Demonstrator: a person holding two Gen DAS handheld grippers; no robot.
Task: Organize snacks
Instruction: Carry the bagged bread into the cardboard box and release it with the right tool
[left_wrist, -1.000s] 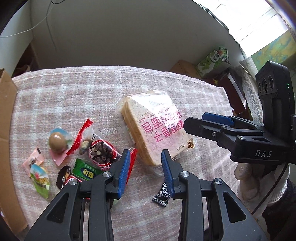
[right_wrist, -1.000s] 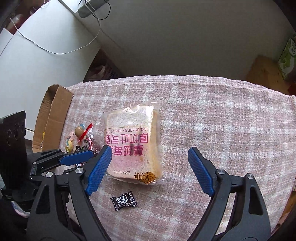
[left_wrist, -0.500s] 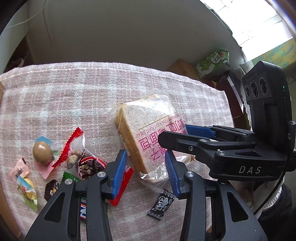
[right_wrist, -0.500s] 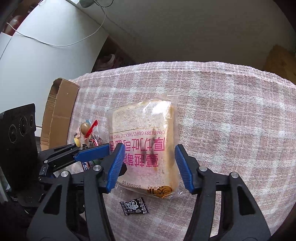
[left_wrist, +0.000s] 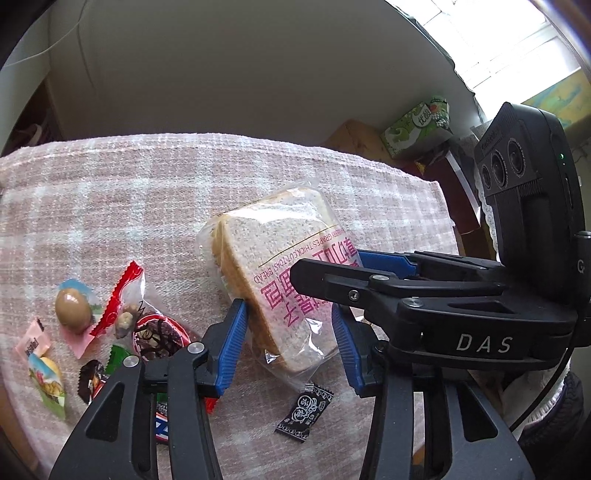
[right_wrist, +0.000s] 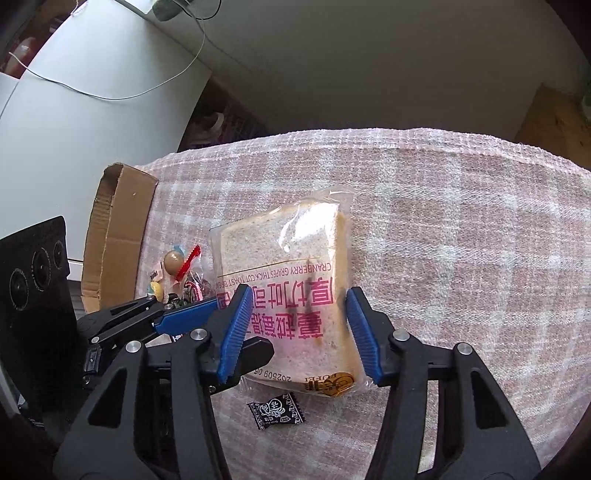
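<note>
Blue pads of the right gripper press both sides of the bread pack; its jaws have just been closing onto it, and the plastic crinkles at the right pad. From the left-wrist view the left gripper straddles the pack's near corner, half spread, its jaws having just been opening; its left pad sits at the bread's edge, the right one stands just clear, so I read it as not clamped.

Bread lies near the middle of the checked cloth, its near end tilted up between the fingers. At 6 o'clock from it rests a black candy; at 9 o'clock a heap of small snacks; beyond those, a cardboard box.

Step in hand, as I judge it: picking up the bread to sort it. Next calls for a gentle lift by the right gripper, without crushing the soft slices, and the left one getting clear.
</note>
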